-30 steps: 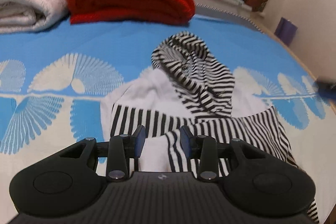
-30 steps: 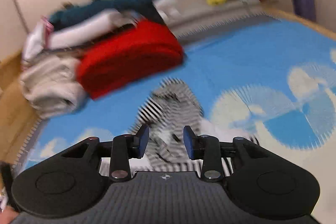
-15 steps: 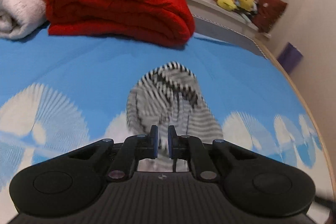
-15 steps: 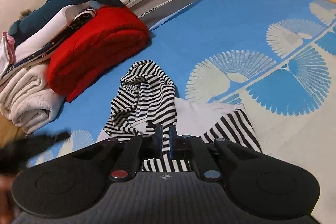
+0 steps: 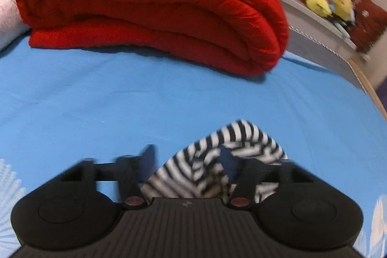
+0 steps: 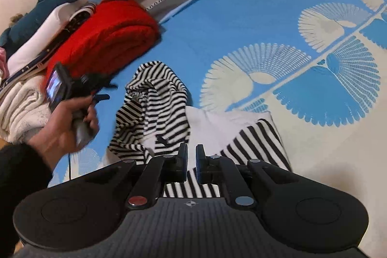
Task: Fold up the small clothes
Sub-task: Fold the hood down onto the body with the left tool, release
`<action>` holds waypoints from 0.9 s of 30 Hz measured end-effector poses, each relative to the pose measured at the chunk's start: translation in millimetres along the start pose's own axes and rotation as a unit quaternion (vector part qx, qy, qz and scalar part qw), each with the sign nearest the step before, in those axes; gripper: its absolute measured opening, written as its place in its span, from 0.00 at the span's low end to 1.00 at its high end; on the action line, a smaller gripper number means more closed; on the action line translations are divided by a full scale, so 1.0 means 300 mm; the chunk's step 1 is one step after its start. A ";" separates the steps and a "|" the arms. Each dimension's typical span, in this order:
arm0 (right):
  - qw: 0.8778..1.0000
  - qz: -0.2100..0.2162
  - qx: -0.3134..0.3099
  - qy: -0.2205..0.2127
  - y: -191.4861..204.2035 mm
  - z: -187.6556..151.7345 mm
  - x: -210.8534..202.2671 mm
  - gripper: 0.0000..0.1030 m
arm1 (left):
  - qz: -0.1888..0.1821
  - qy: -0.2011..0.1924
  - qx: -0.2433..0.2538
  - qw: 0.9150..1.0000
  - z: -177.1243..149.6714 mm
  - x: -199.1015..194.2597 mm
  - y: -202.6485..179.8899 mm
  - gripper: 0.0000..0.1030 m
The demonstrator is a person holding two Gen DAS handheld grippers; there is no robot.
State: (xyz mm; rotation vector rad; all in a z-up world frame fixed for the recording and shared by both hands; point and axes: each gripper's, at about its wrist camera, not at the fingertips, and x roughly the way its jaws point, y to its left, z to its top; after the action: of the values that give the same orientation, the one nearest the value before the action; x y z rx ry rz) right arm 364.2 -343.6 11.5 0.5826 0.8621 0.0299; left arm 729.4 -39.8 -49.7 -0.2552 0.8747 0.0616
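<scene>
Left claw (image 5: 186,158), pinched a moment ago, now gapes above the striped hoodie (image 6: 154,110); right claw (image 6: 191,160) stays narrow, perhaps gripping its hem.

Warm, even indoor light fills the room, casting a soft shadow under the red blanket (image 5: 150,6). The left gripper (image 5: 187,161) and person's hand (image 6: 65,122) smear with motion blur. Fisheye bending curves the bed's edges.

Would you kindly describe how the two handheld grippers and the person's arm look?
Both the left gripper and right gripper are matte black with ribbed bodies, round side discs and blue-lined jaws. The left hand is bare below a black sleeve.
</scene>
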 end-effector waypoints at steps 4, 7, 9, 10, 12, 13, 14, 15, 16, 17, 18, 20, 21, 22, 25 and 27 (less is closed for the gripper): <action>1.000 -0.010 -0.015 0.010 -0.017 0.002 0.027 0.07 | 0.002 0.008 0.027 1.000 -0.015 0.112 -0.054 0.80; 1.000 -0.021 -0.014 0.017 -0.032 0.003 0.047 0.07 | -0.010 0.017 0.050 0.999 -0.039 0.163 -0.070 0.19; 0.999 -0.023 -0.017 0.019 -0.035 0.001 0.055 0.07 | -0.032 0.033 0.050 0.998 -0.046 0.173 -0.067 0.11; 0.999 -0.025 -0.020 0.021 -0.035 -0.001 0.058 0.07 | -0.032 0.026 0.064 0.997 -0.048 0.159 -0.074 0.11; 0.999 -0.027 -0.020 0.026 -0.041 0.000 0.062 0.07 | -0.038 0.010 0.093 0.995 -0.049 0.108 -0.085 0.11; 0.999 -0.030 -0.019 0.026 -0.044 0.002 0.061 0.07 | -0.044 0.002 0.096 0.994 -0.050 0.072 -0.086 0.11; 0.999 -0.034 -0.020 0.025 -0.047 0.003 0.059 0.07 | -0.049 -0.004 0.097 0.994 -0.056 0.033 -0.086 0.11; 0.999 -0.039 -0.020 0.023 -0.052 0.006 0.056 0.07 | -0.060 -0.014 0.101 0.993 -0.059 -0.029 -0.084 0.11; 0.999 -0.044 -0.016 0.022 -0.057 0.011 0.051 0.07 | -0.068 -0.023 0.112 0.991 -0.067 -0.088 -0.086 0.11; 0.999 -0.047 -0.009 0.022 -0.063 0.015 0.046 0.07 | -0.076 -0.036 0.138 0.987 -0.088 -0.170 -0.093 0.11; 0.999 -0.046 -0.001 0.023 -0.070 0.020 0.038 0.07 | -0.081 -0.049 0.171 0.981 -0.126 -0.258 -0.103 0.11; 0.999 -0.041 0.014 0.022 -0.079 0.027 0.018 0.07 | -0.106 -0.074 0.225 0.966 -0.223 -0.454 -0.110 0.11; 0.999 -0.039 0.018 0.018 -0.082 0.032 0.005 0.07 | -0.123 -0.082 0.247 0.958 -0.284 -0.559 -0.105 0.10; 0.999 -0.037 0.019 0.012 -0.081 0.036 -0.011 0.07 | -0.138 -0.091 0.271 0.948 -0.352 -0.665 -0.098 0.10; 0.999 -0.033 0.025 0.003 -0.081 0.041 -0.052 0.07 | -0.180 -0.102 0.321 0.924 -0.592 -0.961 -0.049 0.10; 0.999 -0.023 0.030 0.000 -0.077 0.039 -0.079 0.07 | -0.203 -0.083 0.341 0.914 -0.791 -1.111 0.000 0.11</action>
State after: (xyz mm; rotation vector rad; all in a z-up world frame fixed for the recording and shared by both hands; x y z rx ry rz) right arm 352.4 -374.7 22.7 0.6180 0.8783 -0.0372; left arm 337.6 -81.5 60.0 0.2285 0.6120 -0.5976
